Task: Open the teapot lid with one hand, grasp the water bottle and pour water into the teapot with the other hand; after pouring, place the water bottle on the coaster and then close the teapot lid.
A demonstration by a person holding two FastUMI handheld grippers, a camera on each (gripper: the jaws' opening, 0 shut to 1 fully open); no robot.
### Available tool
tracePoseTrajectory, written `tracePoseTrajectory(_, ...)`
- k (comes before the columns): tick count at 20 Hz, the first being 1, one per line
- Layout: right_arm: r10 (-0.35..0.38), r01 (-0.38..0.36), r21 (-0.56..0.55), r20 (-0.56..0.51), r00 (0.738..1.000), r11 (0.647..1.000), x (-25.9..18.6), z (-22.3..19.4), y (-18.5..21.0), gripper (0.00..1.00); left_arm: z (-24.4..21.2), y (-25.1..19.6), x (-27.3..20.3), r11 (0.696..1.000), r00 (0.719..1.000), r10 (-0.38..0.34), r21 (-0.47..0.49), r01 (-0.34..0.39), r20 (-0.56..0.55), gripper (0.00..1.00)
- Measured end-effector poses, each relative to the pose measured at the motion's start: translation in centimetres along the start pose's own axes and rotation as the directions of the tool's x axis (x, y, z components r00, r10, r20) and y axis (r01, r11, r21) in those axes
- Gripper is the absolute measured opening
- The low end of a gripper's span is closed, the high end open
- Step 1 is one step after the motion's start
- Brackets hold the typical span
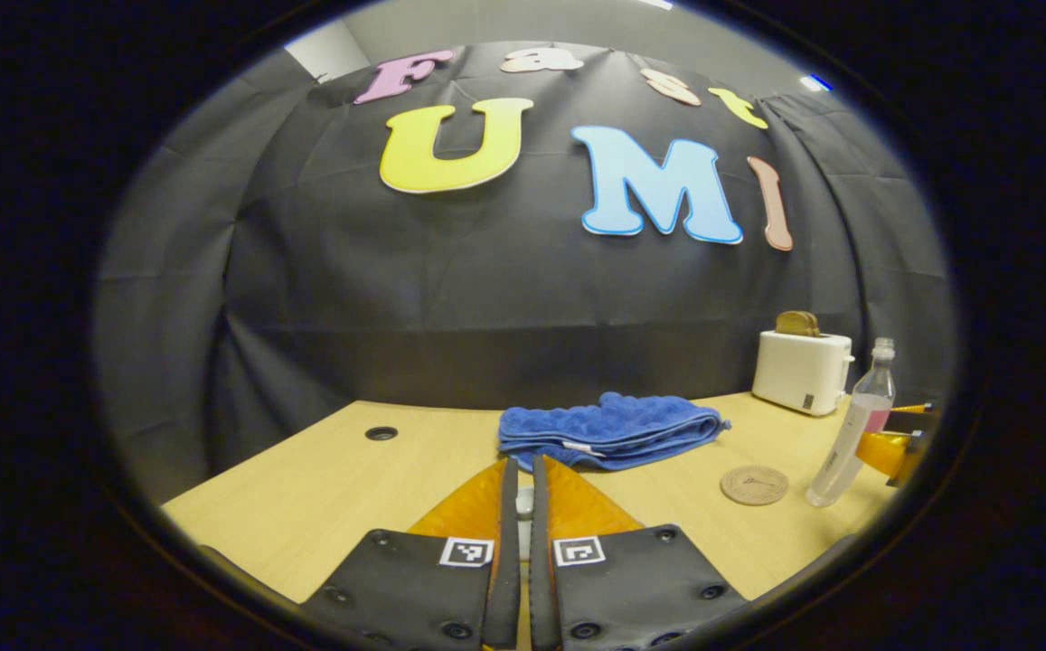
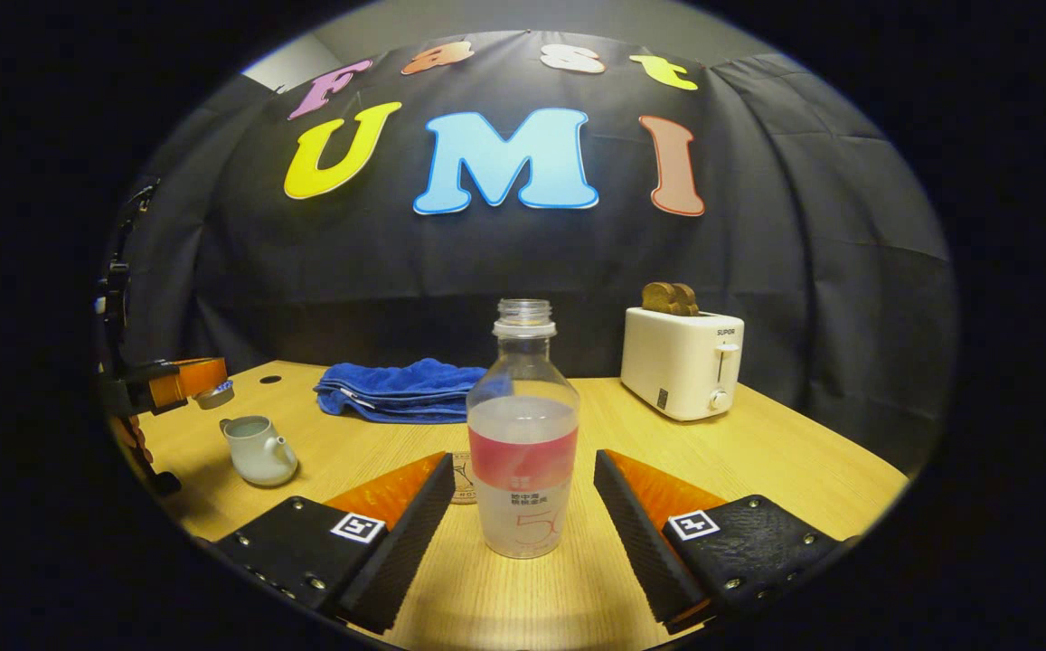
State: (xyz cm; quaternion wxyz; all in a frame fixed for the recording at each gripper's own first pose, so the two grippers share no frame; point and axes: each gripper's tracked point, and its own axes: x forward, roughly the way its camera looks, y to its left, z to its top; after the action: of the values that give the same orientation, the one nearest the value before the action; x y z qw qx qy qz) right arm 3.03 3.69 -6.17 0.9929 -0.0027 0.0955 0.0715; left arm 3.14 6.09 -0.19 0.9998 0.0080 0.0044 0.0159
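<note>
A clear uncapped water bottle [image 2: 523,452], partly filled, stands on the table between the fingers of my open right gripper [image 2: 523,463]; neither finger touches it. The cork coaster [image 2: 461,477] peeks out just behind the bottle on its left. A small pale teapot [image 2: 258,449] sits open at the left. Above it my left gripper [image 2: 202,378] holds the teapot lid [image 2: 214,395]. In the left gripper view, my left gripper [image 1: 524,470] is shut with a small white piece of the lid [image 1: 524,502] between its fingers. The bottle [image 1: 851,438], coaster [image 1: 755,485] and right gripper [image 1: 889,448] lie far right.
A folded blue towel [image 2: 400,389] lies at the back of the wooden table [image 2: 758,461]. A white toaster [image 2: 681,362] with bread in it stands at the back right. A cable hole [image 1: 381,433] is near the table's far left.
</note>
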Motion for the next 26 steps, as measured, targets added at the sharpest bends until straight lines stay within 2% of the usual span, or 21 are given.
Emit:
tracePoseTrajectory(2, -0.006, 0.005, -0.012, -0.021, 1.000, 1.000, 0.7, -0.6, 0.0, 0.91, -0.4, 1.9, -0.2, 1.000, 1.000, 0.018, -0.016, -0.018, -0.012, 0.11)
tracePoseTrajectory(8, -0.037, 0.035, -0.025, -0.070, 0.997, 0.999, 1.9, -1.9, 0.0, 0.90, -1.6, 7.1, -0.5, 0.996, 0.996, 0.083, -0.012, -0.083, -0.038, 0.11)
tracePoseTrajectory(12, -0.045, 0.044, -0.012, -0.081, 0.996, 0.999, 2.2, -2.0, 0.0, 0.79, -2.3, 9.0, -0.8, 0.995, 0.993, 0.103, -0.012, -0.103, -0.050, 0.11)
tracePoseTrajectory(13, -0.048, 0.046, -0.021, -0.085, 0.995, 0.999, 2.3, -1.9, 0.1, 0.79, -2.5, 9.4, -0.8, 0.994, 0.993, 0.108, -0.012, -0.109, -0.054, 0.11)
tracePoseTrajectory(18, -0.082, 0.074, -0.172, -0.039, 0.996, 0.982, 2.5, 0.5, 1.1, 0.78, -2.5, 10.4, -1.2, 0.993, 0.991, 0.117, -0.018, -0.118, -0.060, 0.11)
tracePoseTrajectory(22, -0.114, 0.113, -0.354, 0.019, 0.993, 0.928, 2.7, 2.5, 2.7, 0.78, -2.6, 10.8, -1.4, 0.993, 0.992, 0.114, -0.021, -0.115, -0.063, 0.11)
tracePoseTrajectory(26, -0.123, 0.148, -0.537, 0.081, 0.989, 0.831, 3.1, 4.0, 5.0, 0.77, -2.4, 11.5, -1.8, 0.993, 0.992, 0.112, -0.020, -0.114, -0.063, 0.11)
